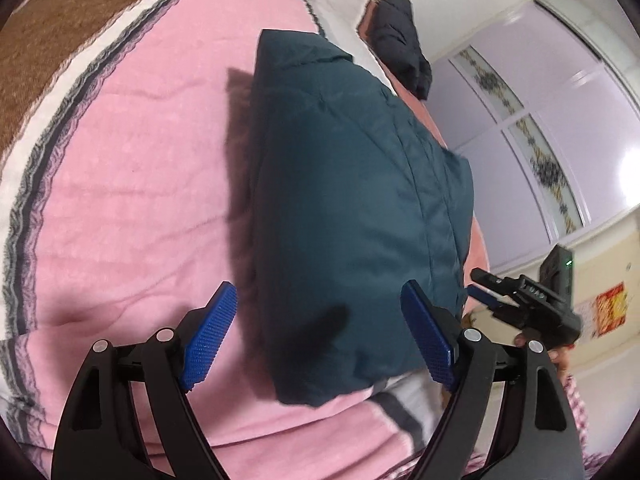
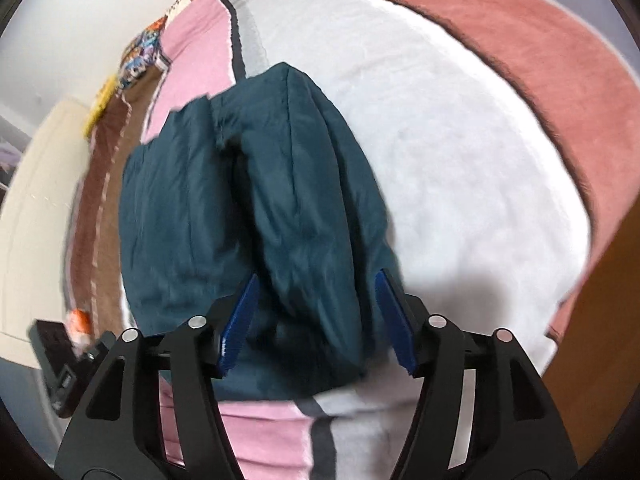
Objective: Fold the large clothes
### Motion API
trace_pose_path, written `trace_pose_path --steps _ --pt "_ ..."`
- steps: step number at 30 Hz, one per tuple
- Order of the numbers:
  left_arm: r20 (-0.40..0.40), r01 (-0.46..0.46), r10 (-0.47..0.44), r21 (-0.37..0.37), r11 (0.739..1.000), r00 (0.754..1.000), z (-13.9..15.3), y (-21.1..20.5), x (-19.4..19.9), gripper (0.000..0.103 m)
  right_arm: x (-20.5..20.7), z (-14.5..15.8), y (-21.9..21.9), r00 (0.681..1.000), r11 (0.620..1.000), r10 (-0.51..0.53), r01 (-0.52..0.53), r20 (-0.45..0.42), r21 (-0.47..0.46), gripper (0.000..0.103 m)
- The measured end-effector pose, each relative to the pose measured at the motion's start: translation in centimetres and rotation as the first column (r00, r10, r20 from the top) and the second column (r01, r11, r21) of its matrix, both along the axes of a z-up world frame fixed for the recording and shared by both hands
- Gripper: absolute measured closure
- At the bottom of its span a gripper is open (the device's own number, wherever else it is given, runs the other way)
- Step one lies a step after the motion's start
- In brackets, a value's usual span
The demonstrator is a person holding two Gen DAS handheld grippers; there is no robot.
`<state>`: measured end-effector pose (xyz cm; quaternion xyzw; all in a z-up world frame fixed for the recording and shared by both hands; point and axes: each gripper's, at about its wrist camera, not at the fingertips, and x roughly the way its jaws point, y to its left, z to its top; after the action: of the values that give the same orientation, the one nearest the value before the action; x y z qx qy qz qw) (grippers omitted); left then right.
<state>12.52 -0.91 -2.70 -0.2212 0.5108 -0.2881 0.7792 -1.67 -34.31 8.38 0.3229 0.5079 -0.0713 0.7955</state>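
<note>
Right hand-held gripper (image 2: pixel 316 316) tilted down, jaws apart.

black grippers (image 1: pixel 318 336), blue ribbed pads (image 1: pixel 210 338) (silver rivets), checked sleeve (image 1: pixel 576 408).

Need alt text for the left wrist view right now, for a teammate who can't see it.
A folded dark teal padded jacket lies on a pink blanket, just ahead of the open left gripper, which holds nothing. The right gripper shows at the right edge, and a dark garment lies farther back.
</note>
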Motion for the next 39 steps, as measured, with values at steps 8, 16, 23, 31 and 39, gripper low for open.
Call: trace_pose_path --steps 8,16,23,31,39 --pt "-0.027 -0.003 0.002 -0.023 1.0 1.0 -0.1 -1.2 1.7 0.022 5.7 -2.7 -3.4 0.997 0.996 0.078 -0.076 -0.024 0.054 0.033" --pt "-0.076 0.045 -0.044 0.004 0.999 0.996 -2.4 -2.8 3.3 0.018 6.9 -6.4 -4.1 0.992 0.987 0.115 -0.108 -0.056 0.121 0.024" --pt "-0.112 0.063 -0.068 -0.052 0.997 0.991 -3.9 -3.2 4.2 0.013 7.2 -9.3 -5.4 0.995 0.957 0.072 -0.048 -0.073 0.287 0.028" --pt "-0.119 0.09 -0.099 -0.083 0.992 0.988 -4.1 -3.2 4.5 0.028 7.0 -8.4 -4.8 0.996 0.944 0.085 -0.075 -0.016 0.321 0.068" --pt "0.007 0.109 -0.11 0.038 0.993 0.994 -2.2 -3.6 3.0 0.048 6.6 -5.8 -2.8 0.993 0.978 0.115 -0.116 0.012 0.173 0.082"
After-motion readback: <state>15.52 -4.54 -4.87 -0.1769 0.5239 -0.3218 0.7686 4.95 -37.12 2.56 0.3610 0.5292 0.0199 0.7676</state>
